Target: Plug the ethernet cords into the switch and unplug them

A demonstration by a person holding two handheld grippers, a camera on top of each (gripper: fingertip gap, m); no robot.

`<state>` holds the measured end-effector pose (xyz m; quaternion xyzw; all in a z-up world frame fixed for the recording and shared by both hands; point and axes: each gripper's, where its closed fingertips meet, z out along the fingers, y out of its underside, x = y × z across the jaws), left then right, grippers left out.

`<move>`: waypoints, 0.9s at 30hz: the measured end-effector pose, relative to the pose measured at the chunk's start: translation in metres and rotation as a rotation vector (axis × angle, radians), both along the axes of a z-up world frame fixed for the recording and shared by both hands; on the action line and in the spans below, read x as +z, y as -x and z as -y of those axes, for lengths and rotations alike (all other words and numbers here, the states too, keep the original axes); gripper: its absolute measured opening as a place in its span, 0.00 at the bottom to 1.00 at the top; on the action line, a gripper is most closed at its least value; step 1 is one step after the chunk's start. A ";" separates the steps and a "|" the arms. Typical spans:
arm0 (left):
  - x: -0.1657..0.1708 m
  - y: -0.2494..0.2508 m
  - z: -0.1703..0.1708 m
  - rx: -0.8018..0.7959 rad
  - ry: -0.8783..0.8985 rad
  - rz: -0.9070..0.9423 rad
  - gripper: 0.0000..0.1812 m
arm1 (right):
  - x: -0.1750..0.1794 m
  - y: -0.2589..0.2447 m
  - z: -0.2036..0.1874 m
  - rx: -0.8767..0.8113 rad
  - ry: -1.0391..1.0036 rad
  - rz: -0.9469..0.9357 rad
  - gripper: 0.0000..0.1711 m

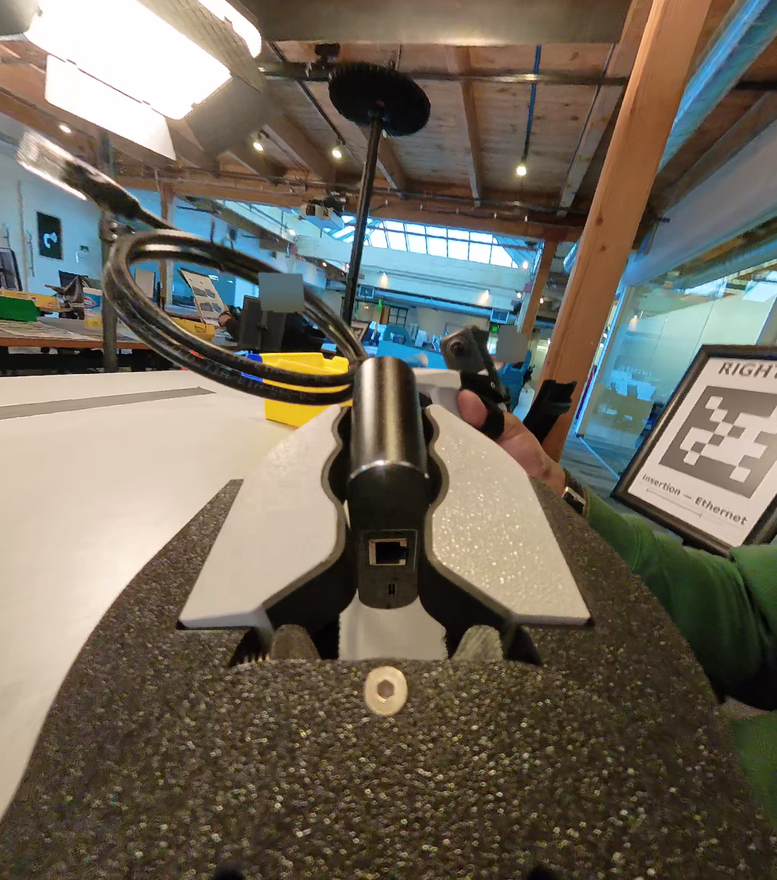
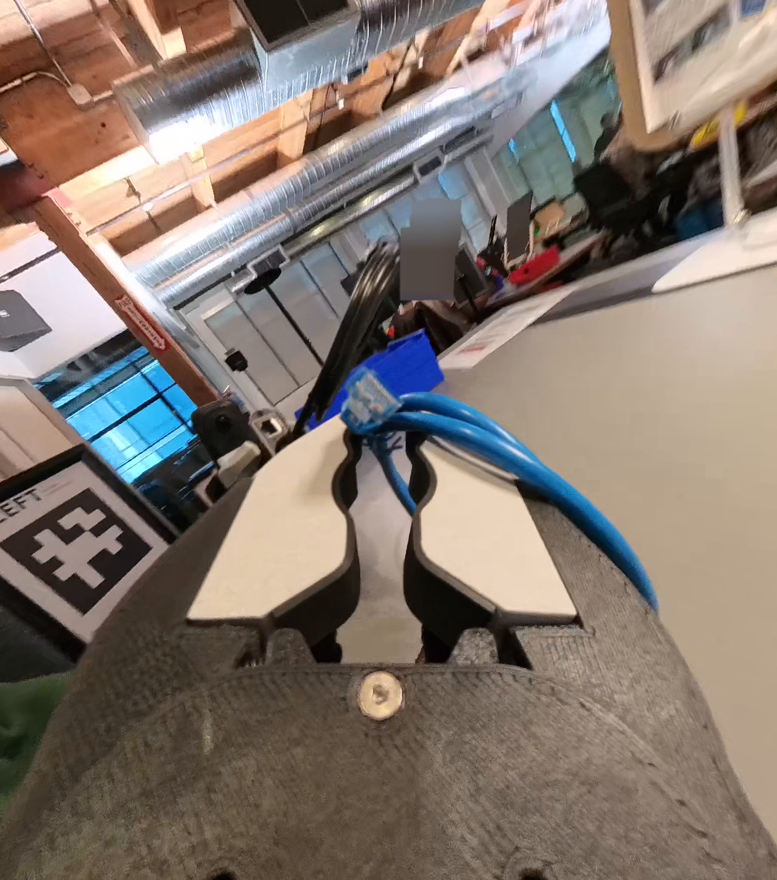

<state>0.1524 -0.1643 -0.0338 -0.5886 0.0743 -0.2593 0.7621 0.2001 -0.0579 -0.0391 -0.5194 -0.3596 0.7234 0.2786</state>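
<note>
Port (image 1: 389,552) faces back toward my left claw (image 1: 386,428), which clamps the black cylindrical switch (image 1: 386,457) along its fingers. My right claw (image 2: 379,452) pinches the looped blue ethernet cord (image 2: 496,452) — its clear plug (image 2: 370,400) just beyond the fingertips, angled up-left.

In the left wrist view, bare tabletop (image 1: 67,476) lies open from 8 to 10 o'clock. A black cable loop (image 1: 196,324) arcs at 11, a yellow bin (image 1: 301,385) sits behind it, and a framed marker sign (image 1: 729,447) blocks 3. In the right wrist view, tabletop (image 2: 662,428) is free toward 2 to 4; blue cable (image 2: 520,457) drapes at 1, a blue bin (image 2: 405,366) stands at 12.
</note>
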 end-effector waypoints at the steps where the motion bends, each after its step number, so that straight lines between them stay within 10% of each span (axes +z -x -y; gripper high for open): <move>1: 0.001 0.004 0.001 0.008 -0.004 0.022 0.16 | -0.005 0.001 0.003 0.035 0.009 0.040 0.12; 8: 0.004 0.027 0.003 0.068 -0.025 0.144 0.15 | -0.038 -0.018 0.027 0.151 -0.179 0.258 0.20; 27: 0.012 0.007 0.015 -0.104 -0.090 0.166 0.15 | -0.027 0.047 0.116 0.189 -0.174 0.082 0.17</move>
